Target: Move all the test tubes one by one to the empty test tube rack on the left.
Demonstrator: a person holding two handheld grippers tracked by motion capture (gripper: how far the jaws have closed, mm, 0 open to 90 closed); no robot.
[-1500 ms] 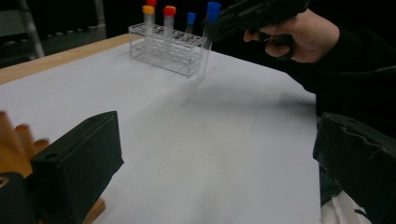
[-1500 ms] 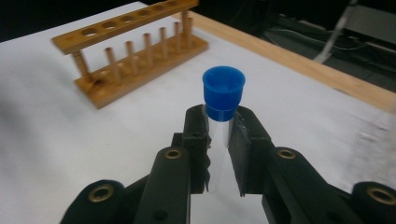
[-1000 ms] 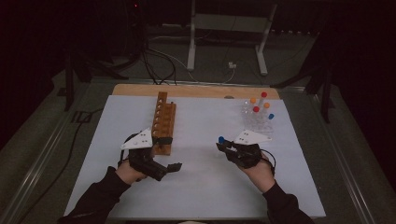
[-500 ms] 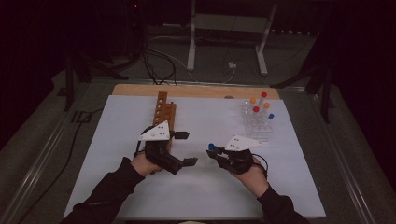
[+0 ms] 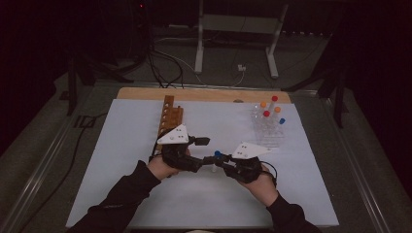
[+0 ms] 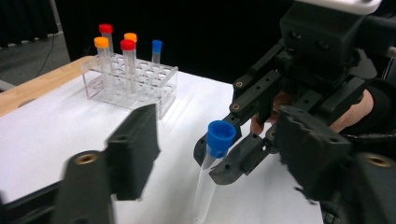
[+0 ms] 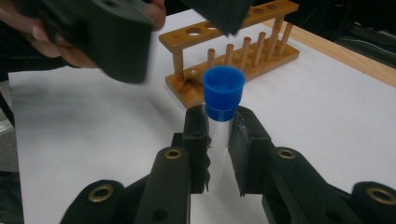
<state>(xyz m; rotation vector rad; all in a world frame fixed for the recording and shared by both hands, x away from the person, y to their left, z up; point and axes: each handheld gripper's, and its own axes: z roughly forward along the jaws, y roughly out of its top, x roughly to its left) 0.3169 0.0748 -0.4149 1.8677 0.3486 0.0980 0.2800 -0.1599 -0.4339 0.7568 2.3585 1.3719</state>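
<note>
From above, the right gripper [image 5: 217,160] and the left gripper [image 5: 206,150] meet over the white sheet [image 5: 121,145], a blue-capped tube [image 5: 216,156] between them. The left gripper view alone shows the clear rack [image 6: 140,79] of capped tubes; its jaws, just closing, flank the tube without touching. The right gripper view alone shows the wooden rack [image 7: 233,51]; its jaws clamp the tube. No writing is legible.

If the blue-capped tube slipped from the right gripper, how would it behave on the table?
The tube is clear and looks empty, so it is probably light. It is round and slim, so it would likely tip and roll on the white sheet. The smooth wall may slip between the pads; the wider blue cap could catch on them.
</note>
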